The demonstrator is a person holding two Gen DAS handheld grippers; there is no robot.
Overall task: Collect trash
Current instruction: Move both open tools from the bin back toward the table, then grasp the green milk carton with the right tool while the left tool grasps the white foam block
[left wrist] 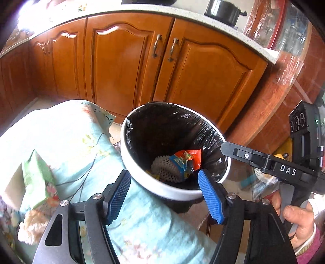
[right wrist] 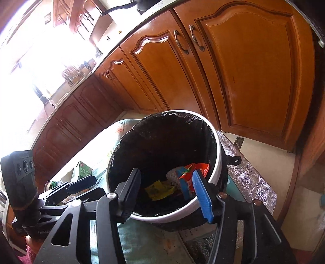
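Note:
A white round trash bin (left wrist: pixel 140 174) with a black liner stands on the floor; it also shows in the right wrist view (right wrist: pixel 217 154). Inside lie an orange-and-blue snack wrapper (left wrist: pixel 187 157) (right wrist: pixel 190 176), a white foam net (left wrist: pixel 164 167) and a yellow wrapper (right wrist: pixel 159 189). My left gripper (left wrist: pixel 164 195) is open and empty, just above the bin's near rim. My right gripper (right wrist: pixel 165 195) is open and empty over the bin's near rim; it shows from the side in the left wrist view (left wrist: pixel 264 162).
A light blue floral cloth (left wrist: pixel 61 146) covers a surface left of the bin. Wooden cabinet doors (left wrist: pixel 126 69) stand behind it. A black pot (left wrist: pixel 222 10) sits on the counter. A silver foil mat (right wrist: pixel 249 178) lies on the floor at right.

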